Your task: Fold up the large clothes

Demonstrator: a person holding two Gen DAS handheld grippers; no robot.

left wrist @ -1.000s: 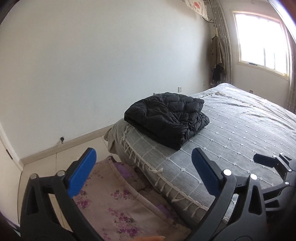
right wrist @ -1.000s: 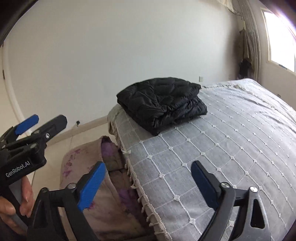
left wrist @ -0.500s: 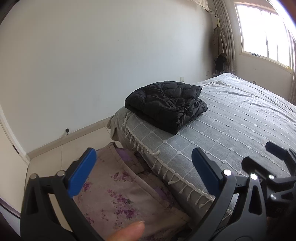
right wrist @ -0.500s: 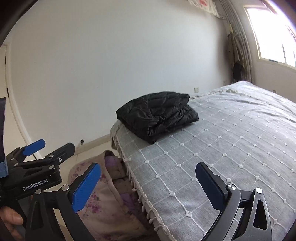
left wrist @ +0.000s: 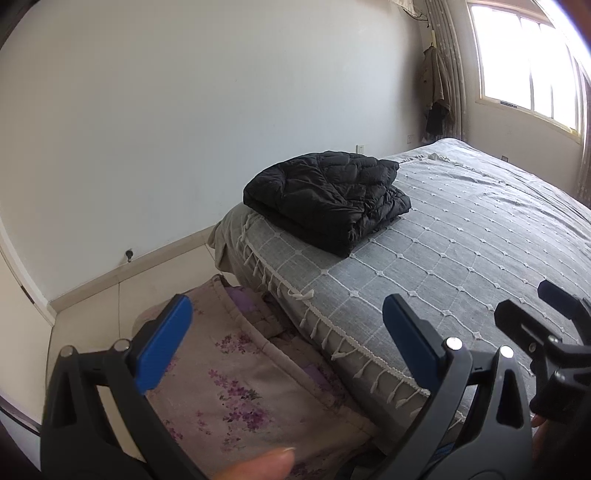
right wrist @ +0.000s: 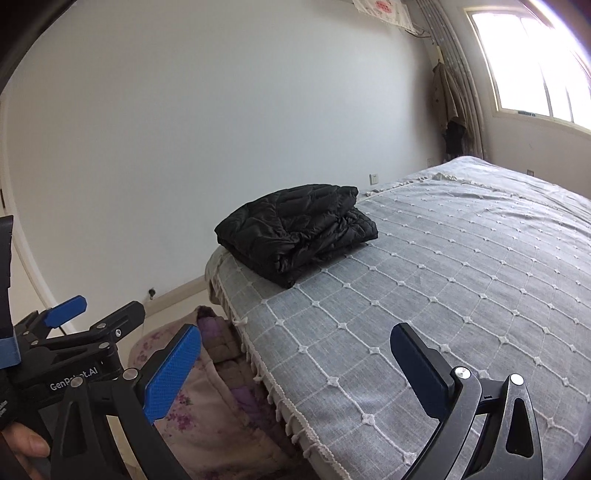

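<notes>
Both grippers have drawn back and lifted over the last second, so the black quilted jacket sits farther off and the window at the far right shows more fully. That jacket lies folded into a thick, compact bundle on the near-left corner of the bed, on the grey grid-stitched bedspread, well apart from both tools. Judging by its tidy shape, the folding itself looks finished and the step in hand is the retreat from the piece. If another large garment is to be folded, the next move calls for fetching one and spreading it flat on the bare stretch of bedspread to the right; none is visible within reach.

The left gripper hangs over the bed's near edge with its blue pads spread wide and nothing between them. The right gripper is likewise wide apart and holds nothing, hovering above the bedspread's fringe. A floral quilt lies bunched on the floor against the near side of the bed.

White lettering on the left tool's body, seen from the right wrist view, reads roughly "GenRobot.AI", partly hidden. A hanging with red marks high on the far wall is too small to read.
</notes>
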